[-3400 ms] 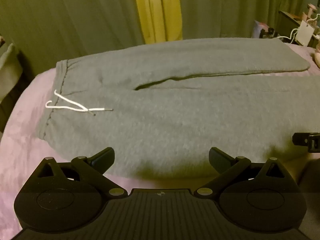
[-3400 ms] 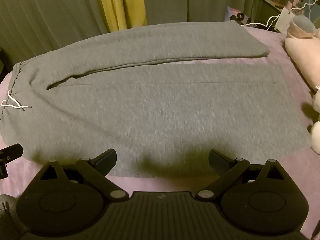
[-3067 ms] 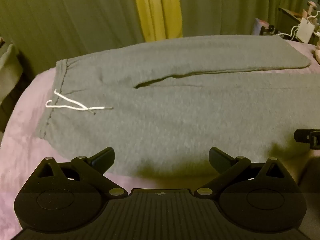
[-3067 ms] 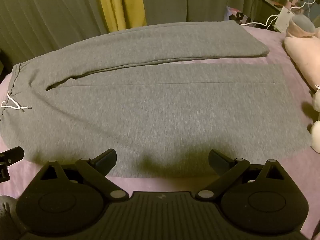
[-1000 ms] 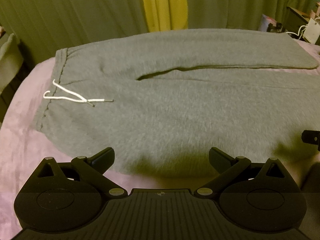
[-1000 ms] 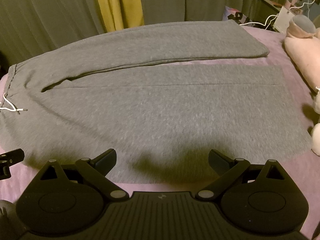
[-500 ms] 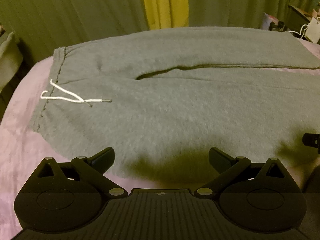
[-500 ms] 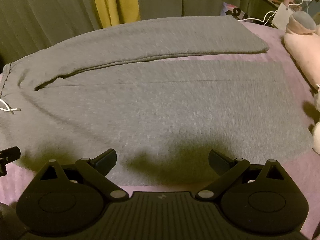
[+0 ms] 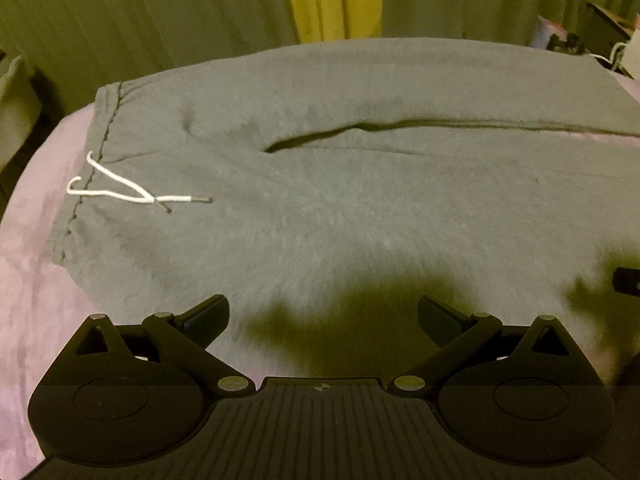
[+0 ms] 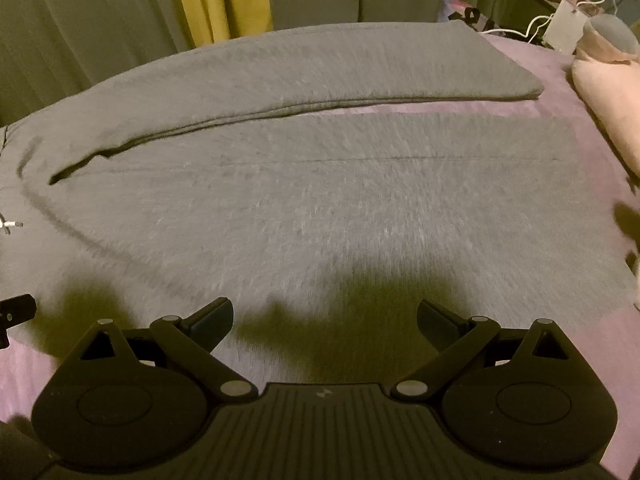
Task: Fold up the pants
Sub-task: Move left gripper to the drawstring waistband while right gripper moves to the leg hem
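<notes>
Grey sweatpants (image 9: 360,216) lie flat on a pink bedspread (image 9: 28,280), waistband to the left with a white drawstring (image 9: 120,192), both legs running right. In the right wrist view the pants (image 10: 320,208) show the near leg and the far leg (image 10: 320,76) side by side. My left gripper (image 9: 322,316) is open and empty, over the near edge of the pants by the hip. My right gripper (image 10: 324,318) is open and empty, over the near edge of the near leg.
Olive and yellow curtains (image 10: 224,0) hang behind the bed. Pink plush items (image 10: 608,92) lie at the right by the leg cuffs. A white charger and cables (image 10: 560,28) sit at the back right. The other gripper's tip (image 10: 16,312) shows at the left edge.
Both grippers have moved forward and down toward the near edge of the pants; their shadows on the fabric have grown. Both stay open.
</notes>
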`<state>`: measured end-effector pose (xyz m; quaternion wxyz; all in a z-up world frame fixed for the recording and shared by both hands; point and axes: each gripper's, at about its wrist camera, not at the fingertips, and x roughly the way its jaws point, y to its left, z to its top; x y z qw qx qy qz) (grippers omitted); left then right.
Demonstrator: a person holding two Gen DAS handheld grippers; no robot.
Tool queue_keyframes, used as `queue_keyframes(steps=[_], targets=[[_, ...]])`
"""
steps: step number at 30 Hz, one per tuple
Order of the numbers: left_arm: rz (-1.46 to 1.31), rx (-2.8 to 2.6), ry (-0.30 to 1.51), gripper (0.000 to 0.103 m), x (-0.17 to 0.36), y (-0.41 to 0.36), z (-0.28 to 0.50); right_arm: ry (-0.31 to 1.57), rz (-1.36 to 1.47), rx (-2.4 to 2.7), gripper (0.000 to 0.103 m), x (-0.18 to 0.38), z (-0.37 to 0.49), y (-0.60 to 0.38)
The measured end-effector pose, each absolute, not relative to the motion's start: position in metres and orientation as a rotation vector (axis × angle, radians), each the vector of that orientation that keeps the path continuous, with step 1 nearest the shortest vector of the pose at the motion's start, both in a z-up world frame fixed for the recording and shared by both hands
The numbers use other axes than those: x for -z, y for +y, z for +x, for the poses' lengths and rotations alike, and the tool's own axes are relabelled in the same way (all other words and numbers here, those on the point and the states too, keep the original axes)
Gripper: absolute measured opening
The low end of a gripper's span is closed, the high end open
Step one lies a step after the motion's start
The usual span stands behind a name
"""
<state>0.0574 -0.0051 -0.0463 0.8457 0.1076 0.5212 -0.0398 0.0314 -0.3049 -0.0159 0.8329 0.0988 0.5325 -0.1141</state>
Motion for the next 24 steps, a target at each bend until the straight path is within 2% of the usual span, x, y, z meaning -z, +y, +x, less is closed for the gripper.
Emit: queue_keyframes(steps=[6, 10, 15, 20, 23, 24], targets=[[0.055, -0.018, 1.054, 0.103, 0.042, 0.002, 0.103, 0.821, 0.191, 0.225, 0.099, 0.002, 0.046, -0.323], [-0.064, -0.151, 0.931, 0.103, 0.049, 0.007, 0.139, 0.862, 0.215, 0.231, 0.099, 0.011, 0.095, -0.348], [0.002, -0.312, 0.842, 0.103, 0.091, 0.024, 0.156, 0.874, 0.343, 0.256, 0.099, 0.022, 0.145, -0.380], [0.040, -0.454, 0.840, 0.103, 0.110, 0.053, 0.180, 0.835, 0.374, 0.298, 0.097, 0.035, 0.211, -0.380], [0.001, -0.458, 0.834, 0.103, 0.119, 0.065, 0.184, 0.801, 0.422, 0.331, 0.079, 0.041, 0.262, -0.383], [-0.009, -0.448, 0.838, 0.103, 0.121, 0.067, 0.186, 0.798, 0.439, 0.341, 0.069, 0.041, 0.280, -0.386]])
